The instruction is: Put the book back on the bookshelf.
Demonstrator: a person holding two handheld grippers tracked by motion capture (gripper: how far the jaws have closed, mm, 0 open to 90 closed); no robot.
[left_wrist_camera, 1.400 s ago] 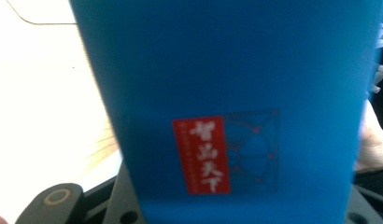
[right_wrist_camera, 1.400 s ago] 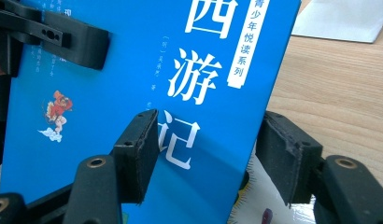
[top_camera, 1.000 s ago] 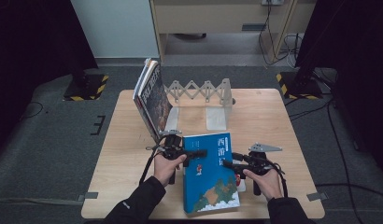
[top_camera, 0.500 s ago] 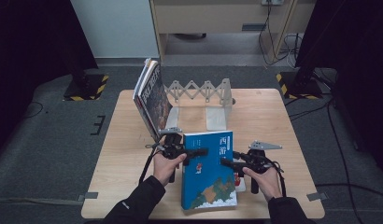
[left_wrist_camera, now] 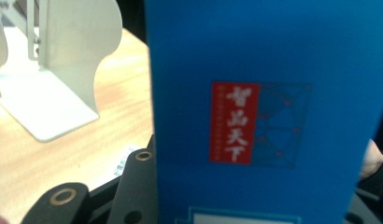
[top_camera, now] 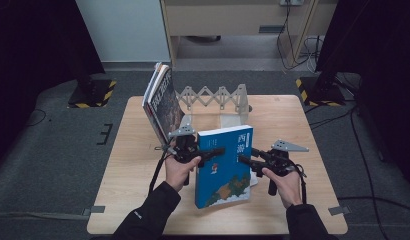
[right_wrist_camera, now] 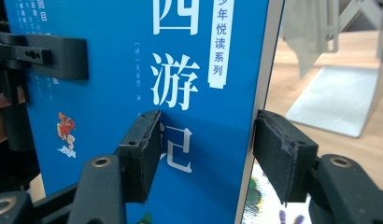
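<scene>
As I inspected the high view from left to right, the leaning books (top_camera: pixel 160 102) stood at upper left of centre against the white accordion book rack (top_camera: pixel 213 96), with the wooden table (top_camera: pixel 133 165) below. My left gripper (top_camera: pixel 216 152) sat at frame centre, its jaws clenched across the left edge of the blue book (top_camera: pixel 224 167). That book occupied the lower middle of the frame, tilted up off the table, its long axis running from the near table edge toward the rack. My right gripper (top_camera: pixel 244 160) came in from the right; its jaws bracketed the book's right edge. Both hands were about equally near the book.

The left gripper view presented the book's blue back cover (left_wrist_camera: pixel 264 112) close up, with a white bookend plate (left_wrist_camera: pixel 63 70) at upper left, clear of the book. The right gripper view (right_wrist_camera: pixel 206 154) showed what the high view could not: the left pad lay on the front cover while the right pad stood slightly off the page edge, so I judged that claw not fully clenched. I judged the rack's free slot lay ahead, beyond the book's top.
</scene>
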